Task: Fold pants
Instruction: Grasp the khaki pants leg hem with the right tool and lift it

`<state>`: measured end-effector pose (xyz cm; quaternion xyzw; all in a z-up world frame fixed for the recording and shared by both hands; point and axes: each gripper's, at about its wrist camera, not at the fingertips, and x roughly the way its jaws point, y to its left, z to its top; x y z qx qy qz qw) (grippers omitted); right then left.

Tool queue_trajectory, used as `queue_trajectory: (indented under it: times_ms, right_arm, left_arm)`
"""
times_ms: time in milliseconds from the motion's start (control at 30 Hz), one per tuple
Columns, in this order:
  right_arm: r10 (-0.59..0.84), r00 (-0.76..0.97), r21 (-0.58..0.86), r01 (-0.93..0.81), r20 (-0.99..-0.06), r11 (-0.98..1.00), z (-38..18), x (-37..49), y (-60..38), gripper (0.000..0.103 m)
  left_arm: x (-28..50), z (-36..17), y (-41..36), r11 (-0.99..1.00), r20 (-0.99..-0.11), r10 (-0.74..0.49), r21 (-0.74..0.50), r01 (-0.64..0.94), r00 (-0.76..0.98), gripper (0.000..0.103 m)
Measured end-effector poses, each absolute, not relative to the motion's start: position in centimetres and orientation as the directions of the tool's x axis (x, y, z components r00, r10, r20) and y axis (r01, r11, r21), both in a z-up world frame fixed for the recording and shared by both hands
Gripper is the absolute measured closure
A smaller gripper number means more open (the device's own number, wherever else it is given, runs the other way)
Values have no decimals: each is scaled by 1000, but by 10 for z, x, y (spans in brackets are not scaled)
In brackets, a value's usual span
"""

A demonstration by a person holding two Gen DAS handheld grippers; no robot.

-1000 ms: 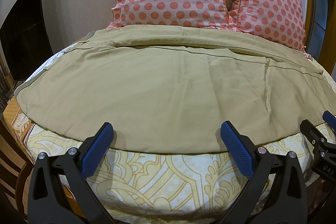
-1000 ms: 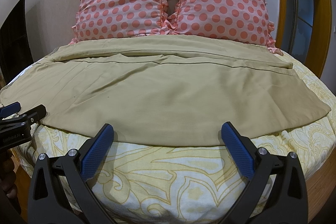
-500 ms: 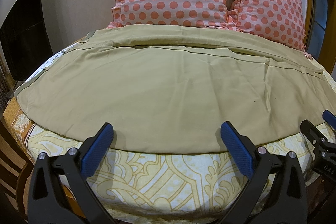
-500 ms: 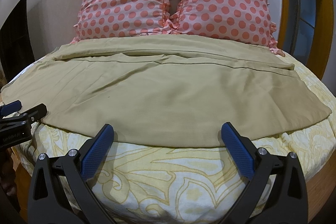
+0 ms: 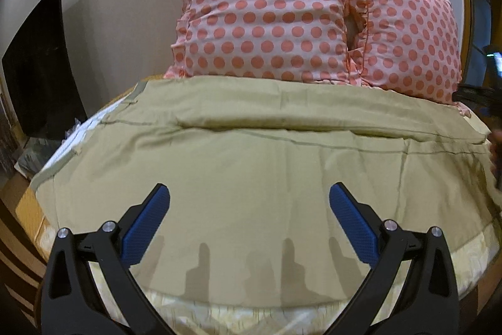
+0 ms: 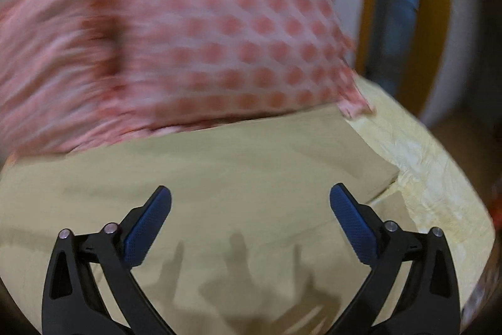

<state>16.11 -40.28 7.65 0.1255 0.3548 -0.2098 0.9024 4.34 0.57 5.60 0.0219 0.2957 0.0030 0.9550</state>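
Bed (image 5: 470, 253): pants (image 5: 251, 165) beyond spread jaws

We saw the khaki pants (image 5: 251, 165) spread flat and sideways across the bed, one lengthwise fold lying along their far edge.

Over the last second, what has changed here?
Both grippers have moved forward over the pants: the left gripper now hovers above the cloth, while the right gripper has swung toward the far right end near the pillows, its view blurred by motion. Both remain open and empty. The pants lie as before.
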Motion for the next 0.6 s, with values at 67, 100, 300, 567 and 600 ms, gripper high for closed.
queue_trajectory:
  times_ms: [67, 100, 300, 567, 600]
  right_arm:
    - [-296, 598, 106, 544, -745, 832, 59, 201, -433, 14]
    - [-290, 577, 123, 571, -764, 812, 52, 216, -444, 14]
    - [-283, 465, 163, 711, -839, 684, 14, 288, -489, 14]
    - [-386, 355, 24, 762, -851, 648, -8, 319, -494, 14]
    - [-379, 351, 39, 775, -856, 630, -8, 320, -498, 14]
  left_arm:
    - [54, 58, 5, 999, -566, 19, 42, 5, 824, 2]
    - [59, 58, 5, 999, -566, 18, 39, 5, 824, 2]
    - [91, 53, 6, 1000, -595, 16, 22, -3, 804, 2]
    - [102, 46, 6, 1000, -613, 0, 12, 9, 790, 2]
    - [103, 45, 5, 1000, -615, 0, 12, 9, 789, 2]
